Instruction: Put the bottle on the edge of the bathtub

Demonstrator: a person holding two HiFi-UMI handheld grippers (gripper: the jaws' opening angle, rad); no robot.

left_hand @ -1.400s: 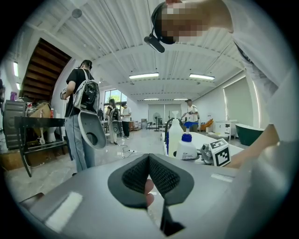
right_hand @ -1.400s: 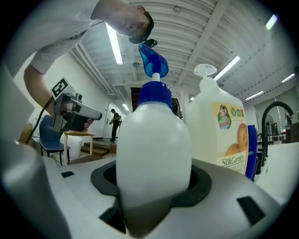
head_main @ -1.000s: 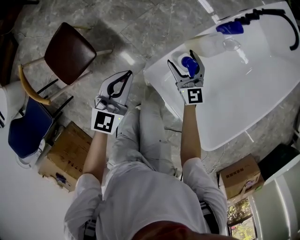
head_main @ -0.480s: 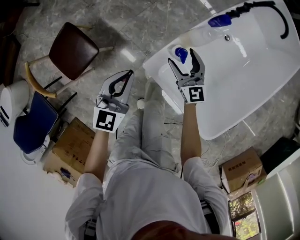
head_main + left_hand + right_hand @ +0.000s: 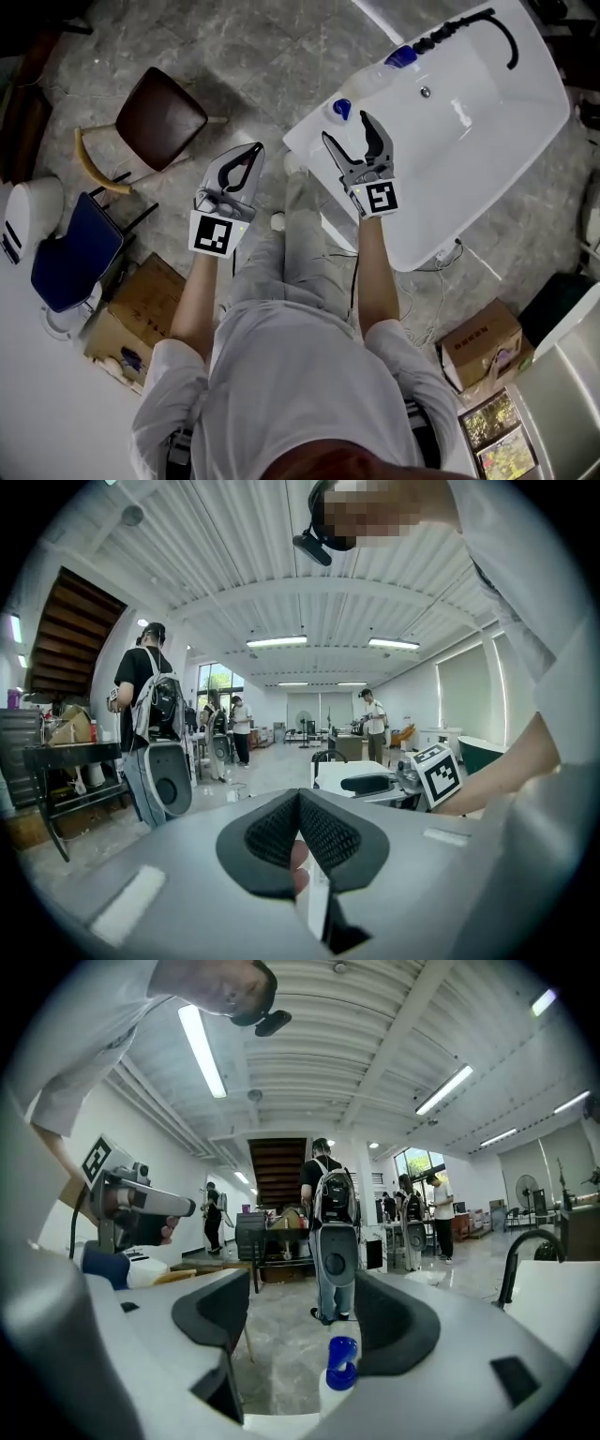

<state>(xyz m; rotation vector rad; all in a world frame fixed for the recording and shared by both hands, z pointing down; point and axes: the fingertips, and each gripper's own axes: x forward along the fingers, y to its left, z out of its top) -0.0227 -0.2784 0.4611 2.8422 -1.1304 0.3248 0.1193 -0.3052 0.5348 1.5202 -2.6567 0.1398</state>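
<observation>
Backed off since a second ago, the right gripper [image 5: 348, 130] no longer straddles the bottle [image 5: 339, 110]. Its jaws stand wide and are closing a little with nothing between the pads; the bottle stands just beyond their tips. The bare right forearm [image 5: 373, 267] reaches straight forward to the tub's near corner, with the marker cube facing up. The left gripper [image 5: 251, 156] is held forward over the floor [image 5: 272, 56], and its ribbed black pads are pressed together on nothing. The bottle stands upright on the rim at the corner of the bathtub [image 5: 487, 141], its long axis vertical, with a blue cap on top of a white body. The bathtub is smooth, glossy white with rounded edges; the floor is grey, marbled stone tile.
</observation>
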